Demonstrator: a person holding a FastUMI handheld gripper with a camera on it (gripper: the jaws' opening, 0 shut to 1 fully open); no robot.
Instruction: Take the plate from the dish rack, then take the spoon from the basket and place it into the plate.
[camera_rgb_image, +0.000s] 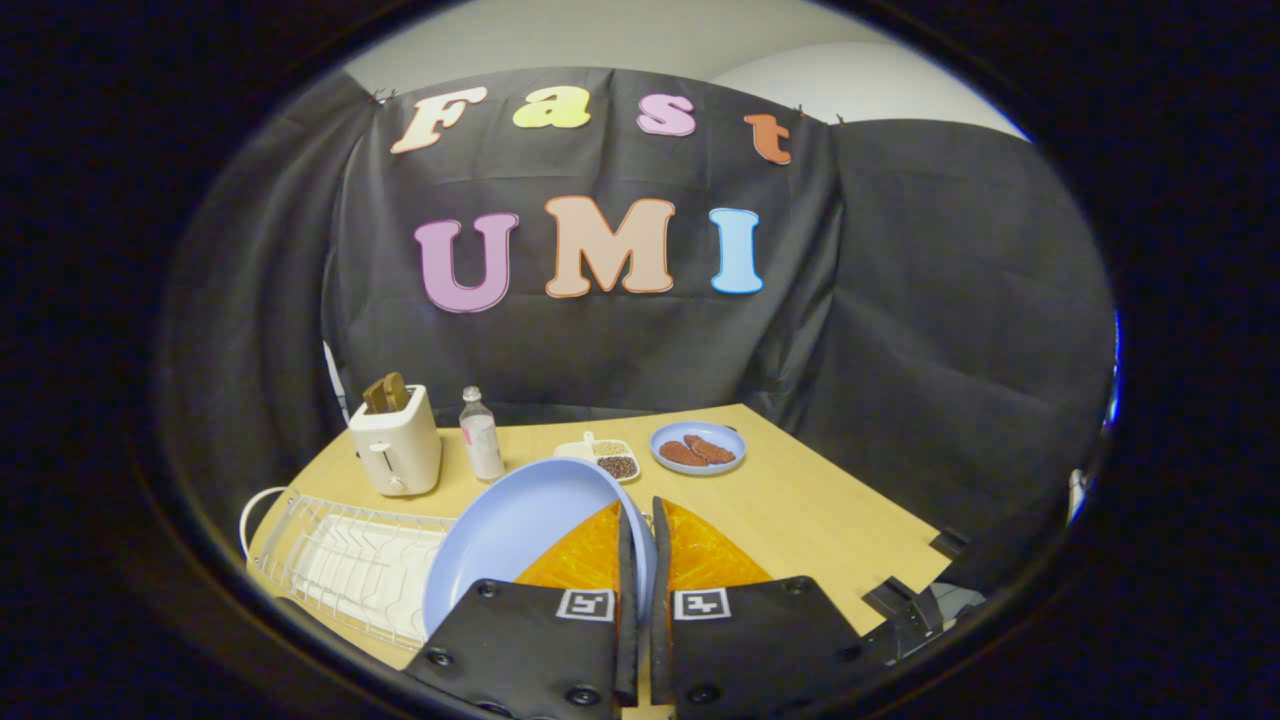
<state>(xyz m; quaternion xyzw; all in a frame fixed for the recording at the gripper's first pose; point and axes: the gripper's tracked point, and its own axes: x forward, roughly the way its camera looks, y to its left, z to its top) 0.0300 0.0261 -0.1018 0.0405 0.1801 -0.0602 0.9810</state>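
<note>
A light blue plate (520, 535) hangs tilted above the table, its rim pinched between my two fingers. My gripper (640, 525) is shut on that rim, the plate's bowl spreading to the left of the fingers. Below and left of the plate lies the white wire dish rack (350, 565) on the wooden table (820, 510). No spoon or basket can be made out.
Beyond the rack stand a white toaster (396, 450) holding toast and a small clear bottle (482, 435). Farther back are a small divided dish (610, 460) of grains and a blue plate (698, 447) with brown food. Black booth cloth closes the back and right.
</note>
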